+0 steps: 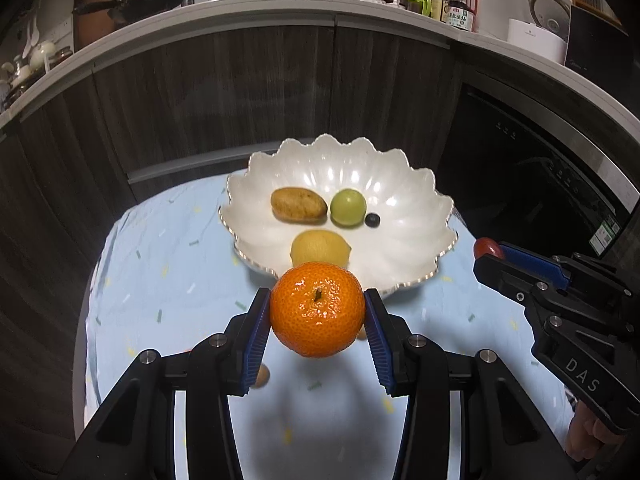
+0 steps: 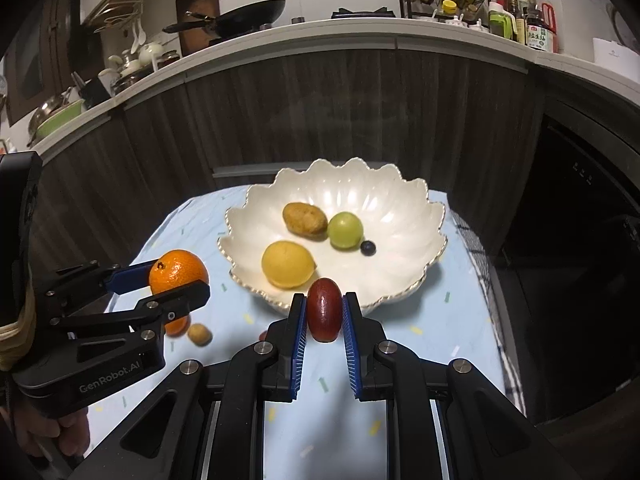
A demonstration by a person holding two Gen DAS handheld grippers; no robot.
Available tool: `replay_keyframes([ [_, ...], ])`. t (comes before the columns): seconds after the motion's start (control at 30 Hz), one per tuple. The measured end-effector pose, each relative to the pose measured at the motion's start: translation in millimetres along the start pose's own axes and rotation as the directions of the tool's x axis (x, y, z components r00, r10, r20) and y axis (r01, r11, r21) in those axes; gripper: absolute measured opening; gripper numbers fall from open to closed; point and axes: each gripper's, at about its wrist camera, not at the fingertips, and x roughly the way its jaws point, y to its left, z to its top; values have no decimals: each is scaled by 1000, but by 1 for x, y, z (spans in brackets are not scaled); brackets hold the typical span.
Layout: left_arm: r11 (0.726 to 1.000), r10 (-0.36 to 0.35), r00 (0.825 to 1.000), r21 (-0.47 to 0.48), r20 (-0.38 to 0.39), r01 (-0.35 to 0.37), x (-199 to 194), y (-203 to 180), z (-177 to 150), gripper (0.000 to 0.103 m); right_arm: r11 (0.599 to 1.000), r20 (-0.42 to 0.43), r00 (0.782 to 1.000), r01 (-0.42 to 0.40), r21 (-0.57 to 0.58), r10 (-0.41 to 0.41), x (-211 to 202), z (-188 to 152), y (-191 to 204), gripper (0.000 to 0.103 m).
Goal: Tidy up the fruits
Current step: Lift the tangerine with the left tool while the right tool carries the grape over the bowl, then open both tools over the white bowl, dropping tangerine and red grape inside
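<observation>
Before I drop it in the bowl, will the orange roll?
Probably: the orange is round and glossy, and the bowl slopes inward, so it would likely settle against the lemon. The left claw pinches only its sides.

The bowl sits on the desk, toward its far side. Inside the bowl, the lemon lies nearest the front rim, the potato behind it, the lime right of the potato, the blueberry just right of the lime. Left of the bowl, a small nut rests on the desk.

Black pan and sauce bottles on kitchen counter
</observation>
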Motion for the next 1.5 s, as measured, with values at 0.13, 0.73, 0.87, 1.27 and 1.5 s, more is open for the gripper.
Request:
replay_keyframes([
  [0.13, 1000, 4, 1000, 1, 8, -4, 6, 1, 10, 45, 1000, 9, 1000, 11, 12, -11, 5, 9, -7, 19],
  [0.73, 999, 32, 999, 1, 34, -32, 38, 7, 50, 45, 996, 23, 997, 70, 52, -71, 31, 41, -33, 19],
  [0.87, 999, 36, 999, -3, 32, -36, 47, 9, 56, 45, 995, 17, 996, 84, 61, -86, 39, 45, -38, 19],
  [1.27, 999, 46, 999, -9, 22, -46, 71, 19, 70, 45, 991, -9, 994, 109, 78, -109, 65, 56, -45, 19],
  [1.5, 999, 44, 999, -9, -2, -44, 86, 23, 70, 45, 989, -50, 992, 119, 89, -115, 82, 54, -49, 19],
])
